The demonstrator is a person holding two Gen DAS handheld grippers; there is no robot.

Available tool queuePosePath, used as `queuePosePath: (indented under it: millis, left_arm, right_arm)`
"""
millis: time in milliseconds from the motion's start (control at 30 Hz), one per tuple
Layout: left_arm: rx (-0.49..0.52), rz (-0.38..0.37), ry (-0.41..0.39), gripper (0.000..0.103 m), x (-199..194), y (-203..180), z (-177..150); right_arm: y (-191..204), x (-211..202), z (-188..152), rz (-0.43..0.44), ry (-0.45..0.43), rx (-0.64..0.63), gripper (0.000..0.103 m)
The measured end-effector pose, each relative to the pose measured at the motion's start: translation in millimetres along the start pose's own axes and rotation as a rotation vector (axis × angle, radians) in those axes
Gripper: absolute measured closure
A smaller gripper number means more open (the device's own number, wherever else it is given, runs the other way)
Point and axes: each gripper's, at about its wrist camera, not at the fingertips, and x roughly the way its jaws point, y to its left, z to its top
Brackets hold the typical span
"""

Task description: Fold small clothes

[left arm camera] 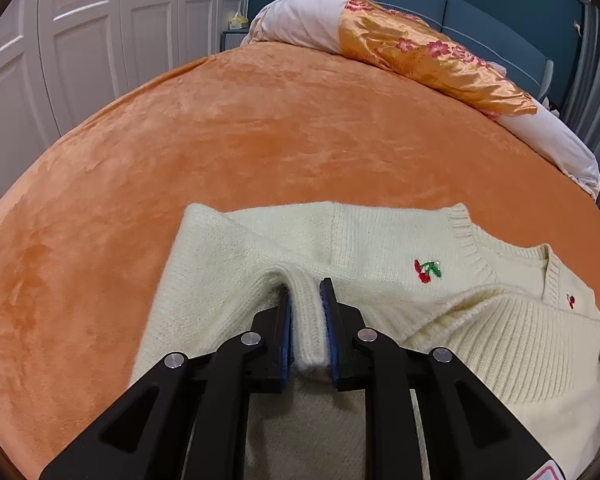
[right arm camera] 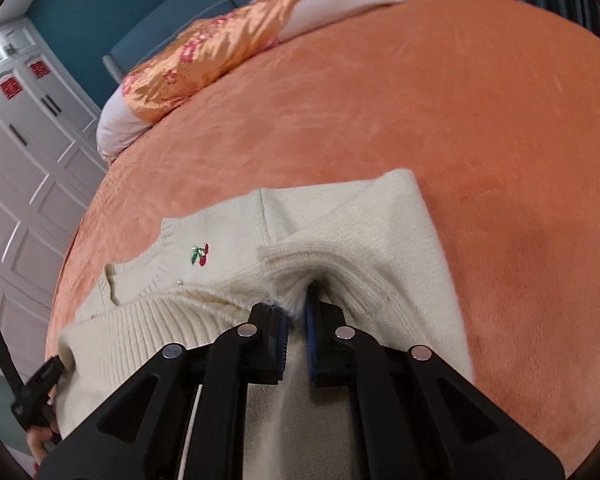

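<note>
My left gripper (left arm camera: 307, 292) has a ribbed fold of the cream sweater (left arm camera: 380, 240) standing between its blue pads (left arm camera: 326, 320); the jaws are narrow, and I cannot tell whether they press the knit or merely flank it. My right gripper (right arm camera: 298, 300) is pinched tight on a bunched ribbed edge of the same sweater (right arm camera: 340, 216), low in the middle of its frame. The sweater lies partly folded on the orange bedspread (left arm camera: 260, 120), filling the lower half of both views, its cherry embroidery (left arm camera: 427, 271) right of centre in the left view. A floral pillow (left arm camera: 420, 52) lies at the upper right there.
</note>
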Motion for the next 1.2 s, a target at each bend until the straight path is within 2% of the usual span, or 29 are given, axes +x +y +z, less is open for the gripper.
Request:
queuePosePath:
  millis: [133,167,200,233,267,300,333,467,567,700,800,867,900,933,967,1000,1033,1067,1100,1200]
  left_arm:
    - [-0.026,-0.064,0.008,0.083,-16.2,8.2,1.3]
    - [-0.035,-0.085,0.016,0.076,-26.6,12.3,1.0]
    - [-0.046,-0.083,0.010,0.063,-38.3,16.0,-0.4]
    - [-0.055,-0.060,-0.011,0.034,-52.2,20.6,-3.1]
    - [-0.068,-0.031,-0.054,0.027,-69.3,27.8,-7.6]
    - [-0.081,-0.038,-0.101,0.027,-87.4,37.5,-14.0]
    - [-0.086,-0.043,-0.098,0.027,-93.7,43.0,-17.4]
    - [-0.130,-0.059,-0.008,0.027,-101.3,67.3,-32.2]
    - [-0.123,-0.086,0.019,0.027,-95.9,63.8,-29.6]
    - [-0.043,-0.106,0.040,0.027,-73.2,37.6,-5.5]
    - [0.006,-0.167,0.100,0.027,-41.6,17.9,15.8]
    - [0.029,-0.159,0.131,0.028,-16.6,8.6,27.8]
    - [0.045,-0.163,0.141,0.028,-7.1,5.2,31.8]
    - [0.070,-0.161,0.168,0.036,5.5,0.4,35.0]
    - [0.087,-0.163,0.188,0.050,12.9,-2.9,37.1]
    - [0.108,-0.156,0.205,0.057,18.8,-7.6,37.6]
    - [0.116,-0.153,0.208,0.078,19.3,-9.3,38.4]
    - [0.118,-0.171,0.208,0.092,16.7,-10.5,40.1]
    - [0.116,-0.174,0.200,0.094,11.7,-11.0,42.6]
    - [0.083,-0.205,0.111,0.096,-16.2,-4.1,57.8]
  right_arm:
    - [-7.5,-14.1,2.0,0.069,0.020,0.046,0.089]
    - [-8.4,-26.9,2.0,0.078,0.019,0.048,0.076]
    - [-9.2,-40.6,0.8,0.066,-0.003,0.044,0.052]
    - [-10.3,-51.9,-1.0,0.062,-0.027,0.039,0.042]
    - [-14.3,-69.7,-4.7,0.072,-0.060,0.031,0.036]
    - [-16.6,-78.0,-7.3,0.079,-0.063,0.029,0.036]
    - [-20.5,-84.8,-9.9,0.079,-0.058,0.031,0.037]
    - [-39.9,-102.0,-25.3,0.034,-0.026,0.060,0.036]
    - [-38.9,-97.8,-24.8,0.010,-0.019,0.046,0.036]
    - [-18.9,-75.1,-4.6,-0.053,-0.022,-0.043,0.036]
    - [-4.9,-50.5,16.7,-0.054,-0.002,-0.078,0.036]
    - [0.1,-30.2,27.2,-0.060,0.036,-0.090,0.036]
    - [1.9,-16.3,31.6,-0.072,0.067,-0.090,0.037]
    - [1.8,-9.8,32.6,-0.077,0.089,-0.091,0.041]
    - [2.9,0.3,33.4,-0.088,0.125,-0.099,0.054]
    - [3.5,2.0,30.7,-0.107,0.130,-0.110,0.074]
    - [5.1,2.2,30.4,-0.119,0.127,-0.124,0.087]
    - [6.3,-2.7,30.8,-0.111,0.111,-0.127,0.093]
    - [5.4,-9.0,32.1,-0.091,0.088,-0.116,0.093]
    - [9.4,-37.3,44.9,-0.015,-0.008,-0.080,0.094]
